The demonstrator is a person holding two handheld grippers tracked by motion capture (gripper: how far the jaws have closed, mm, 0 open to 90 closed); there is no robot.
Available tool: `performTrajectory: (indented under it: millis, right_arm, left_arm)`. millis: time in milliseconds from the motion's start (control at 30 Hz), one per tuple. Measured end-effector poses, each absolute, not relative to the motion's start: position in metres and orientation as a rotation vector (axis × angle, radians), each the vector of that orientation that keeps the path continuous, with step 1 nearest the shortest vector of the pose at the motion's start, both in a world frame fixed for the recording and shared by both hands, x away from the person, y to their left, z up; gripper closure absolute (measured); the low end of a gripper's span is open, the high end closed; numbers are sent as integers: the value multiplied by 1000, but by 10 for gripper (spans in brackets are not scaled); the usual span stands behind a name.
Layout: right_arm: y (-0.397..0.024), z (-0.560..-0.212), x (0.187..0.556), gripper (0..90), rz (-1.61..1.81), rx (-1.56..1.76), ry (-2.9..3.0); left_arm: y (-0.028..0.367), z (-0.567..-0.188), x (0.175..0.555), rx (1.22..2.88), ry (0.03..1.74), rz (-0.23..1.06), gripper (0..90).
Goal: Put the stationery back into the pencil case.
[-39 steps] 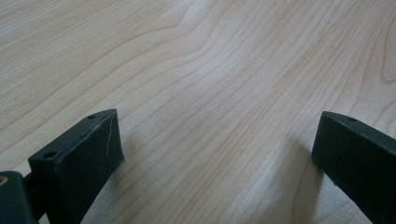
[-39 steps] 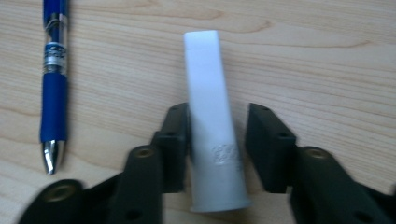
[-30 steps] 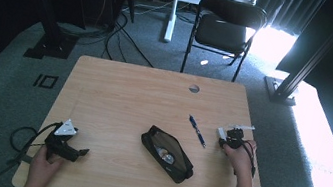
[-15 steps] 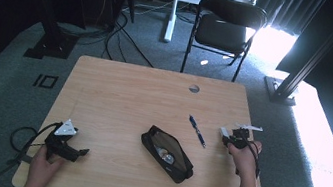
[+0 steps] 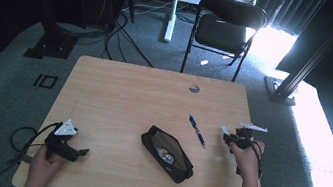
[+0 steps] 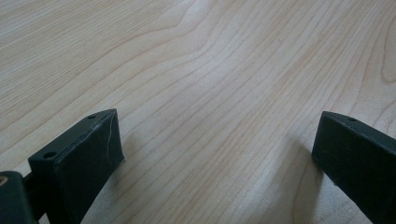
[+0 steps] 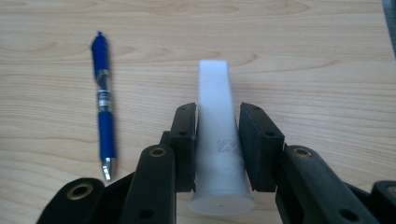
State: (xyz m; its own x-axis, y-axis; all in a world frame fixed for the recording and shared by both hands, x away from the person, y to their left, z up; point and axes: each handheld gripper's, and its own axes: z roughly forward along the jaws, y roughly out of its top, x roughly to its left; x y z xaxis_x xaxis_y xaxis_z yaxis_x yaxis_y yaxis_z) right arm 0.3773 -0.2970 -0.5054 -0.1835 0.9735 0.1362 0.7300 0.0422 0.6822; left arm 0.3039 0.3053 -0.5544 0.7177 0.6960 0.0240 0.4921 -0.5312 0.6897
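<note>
My right gripper (image 7: 216,135) is shut on a white tube (image 7: 215,112), whose flat crimped end points away from me and whose round cap faces the camera. In the high view the right gripper (image 5: 236,135) hovers over the table's right edge with the white tube (image 5: 225,131) sticking out to its left. A blue pen (image 7: 103,111) lies on the wood left of the tube; in the high view the blue pen (image 5: 197,130) sits between the tube and an open black pouch (image 5: 167,153). My left gripper (image 5: 75,152) rests open near the front left corner, its jaws wide apart over bare wood (image 6: 215,107).
The wooden table (image 5: 124,92) has a round cable hole (image 5: 194,88) near its far edge. A black chair (image 5: 223,29) stands beyond the table. A cable (image 5: 21,134) trails off the left gripper over the table's left side.
The right hand has shifted slightly to the right with the tube in its jaws. The left hand has stayed put.
</note>
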Motion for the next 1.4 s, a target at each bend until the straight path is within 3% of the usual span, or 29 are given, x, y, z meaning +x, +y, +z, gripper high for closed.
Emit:
performTrajectory:
  millis: [600, 1400]
  right_arm:
    - [-272, -473, 365, 675, 1108, 1606, 2000]
    - [-188, -431, 329, 676, 1377, 1264, 2175]
  left_arm:
    - [305, -554, 304, 2243, 897, 390, 19]
    - [305, -554, 304, 2243, 897, 390, 19]
